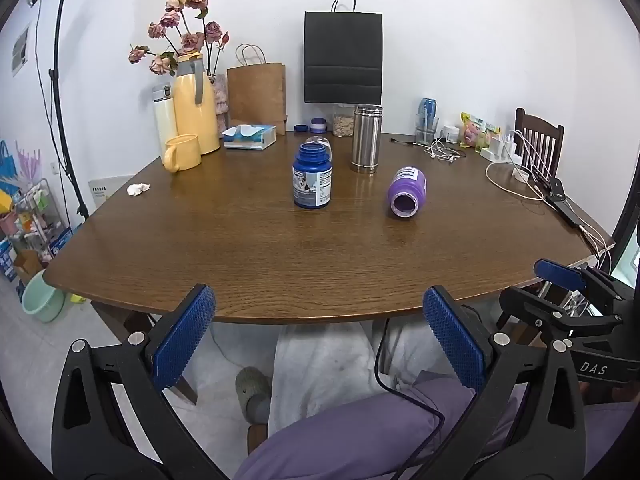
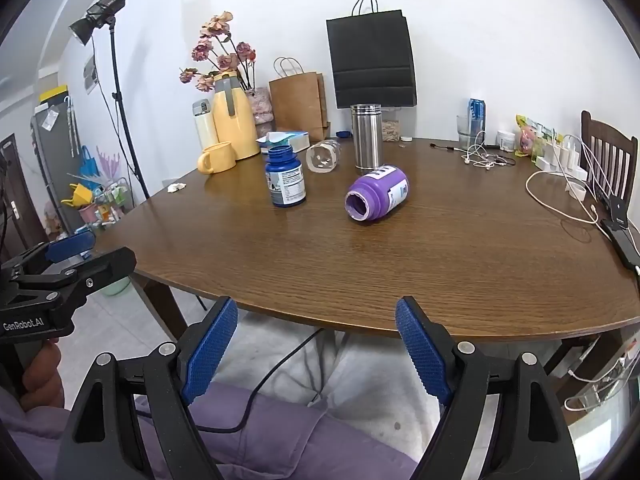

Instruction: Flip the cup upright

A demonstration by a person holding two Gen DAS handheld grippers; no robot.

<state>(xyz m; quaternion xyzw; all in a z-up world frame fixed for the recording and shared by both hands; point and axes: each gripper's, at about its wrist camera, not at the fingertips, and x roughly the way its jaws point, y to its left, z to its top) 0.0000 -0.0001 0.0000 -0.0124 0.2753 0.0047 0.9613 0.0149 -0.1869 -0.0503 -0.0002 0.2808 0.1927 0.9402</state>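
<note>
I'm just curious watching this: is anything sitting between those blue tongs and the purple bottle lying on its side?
Nothing visible. The purple bottle lies on its side on bare table, open mouth toward the open right tongs. The blue bottle stands off to the left, the steel cup behind it.

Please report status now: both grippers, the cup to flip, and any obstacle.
Left gripper open, right gripper open, both short of the table edge. Purple bottle on its side, mouth toward us. Blue bottle upright beside it, apart.
</note>
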